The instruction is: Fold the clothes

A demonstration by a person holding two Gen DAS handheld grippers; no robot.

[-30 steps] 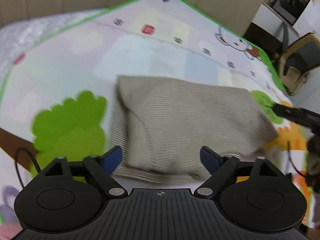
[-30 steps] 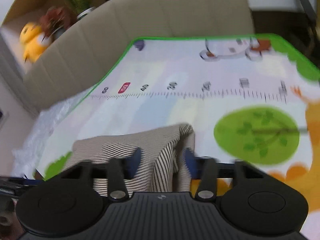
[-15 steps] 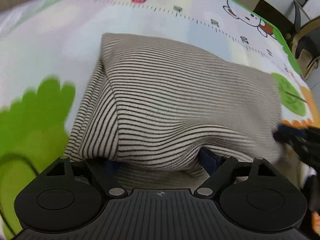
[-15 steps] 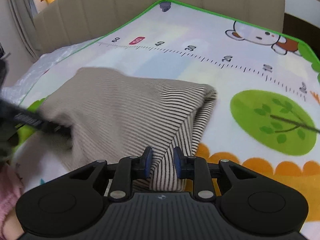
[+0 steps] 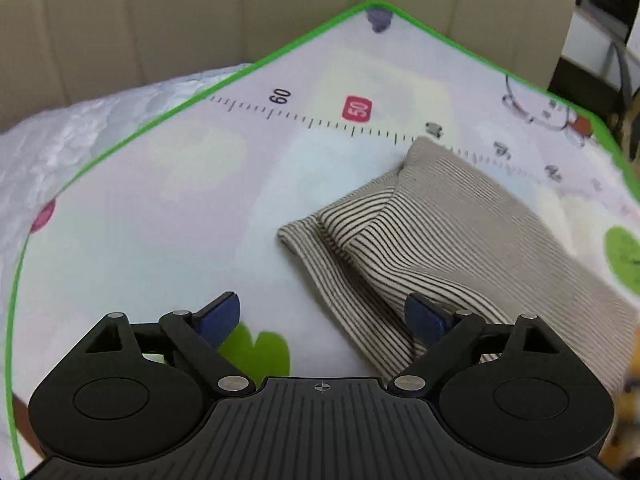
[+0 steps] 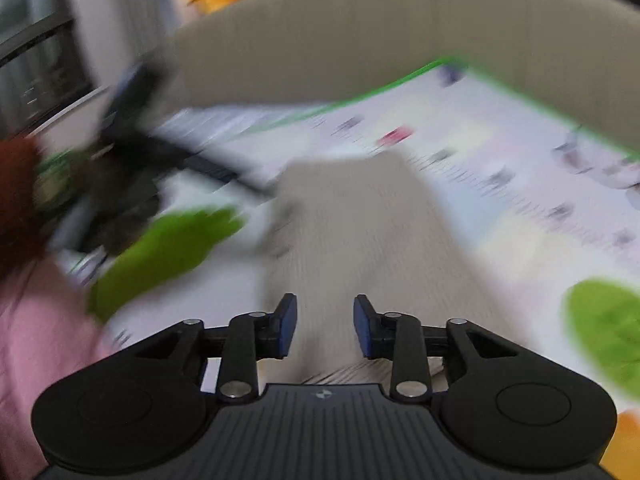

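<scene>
left hand-held gripper point(image 5: 322, 314): the jaws stand wide apart and are opening. nothing is clamped between them. the left blue pad point(image 5: 218, 314) hangs over bare mat; the right blue pad sits over the near edge of the striped garment point(image 5: 460, 236), and whether it touches the cloth cannot be told.

right hand-held gripper point(image 6: 325, 328): the jaws are part-way apart and opening. the striped garment point(image 6: 356, 232) lies beneath and ahead of the gap, with the pads point(image 6: 288, 326) clear of the cloth. this view is heavily blurred.

garment: folded into a thick bundle with black and cream stripes, lying flat on the play mat point(image 5: 160, 200). in the left wrist view it occupies the right half of the mat, its far corner reaching the printed ruler line near the red "50" label point(image 5: 357, 109). a folded layer overlaps a lower layer along the left side of the bundle.

mat: pale, with a green border point(image 5: 280, 50), ruler markings and green tree shapes. its far corner points toward a beige padded backrest point(image 5: 240, 8). a crinkled white sheet point(image 5: 60, 136) lies beyond the left edge of the mat.

right wrist view, left side: the left hand-held gripper point(image 6: 132, 152) appears as a dark blur, with a pink sleeve point(image 6: 36, 328) below it.
</scene>
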